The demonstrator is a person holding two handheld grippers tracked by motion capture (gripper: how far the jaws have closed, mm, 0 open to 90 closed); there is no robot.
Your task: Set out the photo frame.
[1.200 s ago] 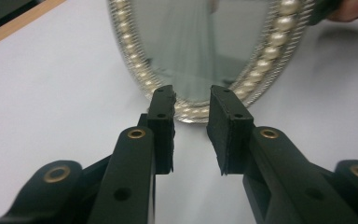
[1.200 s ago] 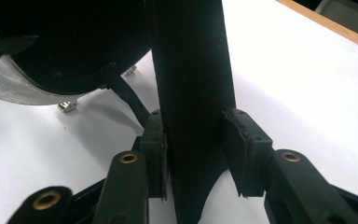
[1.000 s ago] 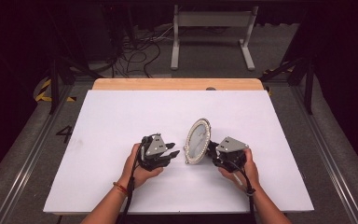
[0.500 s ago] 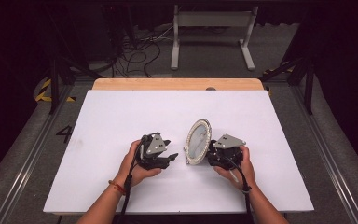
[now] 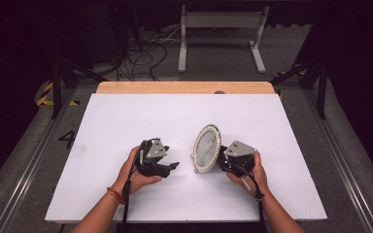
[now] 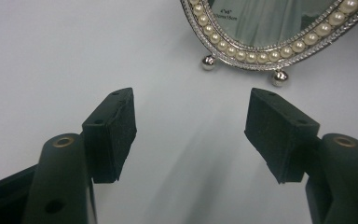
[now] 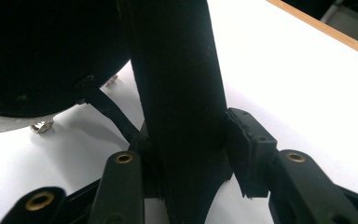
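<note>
White tabletop (image 5: 126, 121) bears oval frame (image 5: 206, 149); right hand-held gripper (image 7: 191, 154) clamps its stand (image 7: 177, 93), left hand-held gripper (image 6: 191, 135) wide.

silver pearl-rimmed picture frame (image 6: 270, 51), white table (image 5: 126, 121)

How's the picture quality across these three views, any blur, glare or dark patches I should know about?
High view: the white table is evenly lit, the floor beyond it dark, and the oval picture frame small and soft. Left gripper view: the near fingers are slightly soft, the frame's pearl rim sharper, its glass showing pale reflections. Right gripper view: the frame's black stand, close up, is dark and featureless between the fingers.
</note>
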